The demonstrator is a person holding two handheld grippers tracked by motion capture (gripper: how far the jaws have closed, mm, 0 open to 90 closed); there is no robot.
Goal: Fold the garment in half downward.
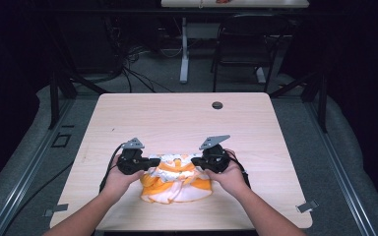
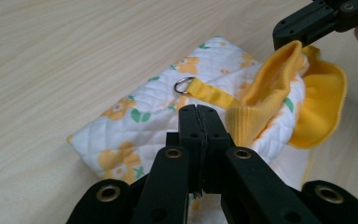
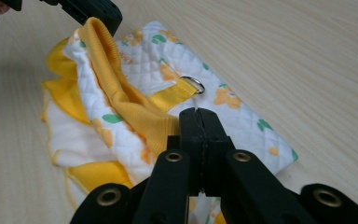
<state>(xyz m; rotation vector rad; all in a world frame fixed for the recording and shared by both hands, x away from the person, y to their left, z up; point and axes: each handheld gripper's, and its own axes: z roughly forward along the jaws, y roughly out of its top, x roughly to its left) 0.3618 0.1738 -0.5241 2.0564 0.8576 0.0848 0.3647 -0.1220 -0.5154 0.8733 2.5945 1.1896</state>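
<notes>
A small quilted coat [image 1: 176,181] lies on the wooden bench [image 1: 177,118], near the edge where the person sits. It is white with orange flowers and green leaves, and it has yellow cloth inside and a yellow ribbed band [image 2: 265,88] along its opening.

The left tool [image 1: 153,162] is at the left side of the coat, held in the left hand [image 1: 115,178]. In the left tool's own view its two black jaws are pressed tight together, and the yellow band sits right at their tips, so it seems to pinch the band there. The right tool [image 1: 196,162] is at the right side, held in the right hand [image 1: 232,177]. Its jaws are pressed together too, with the same band at their tips.

The band is lifted between the two tools, up off the bench. A yellow strap [image 2: 212,93] with a little metal ring [image 2: 182,85] lies on top of the coat, just past the tools.
</notes>
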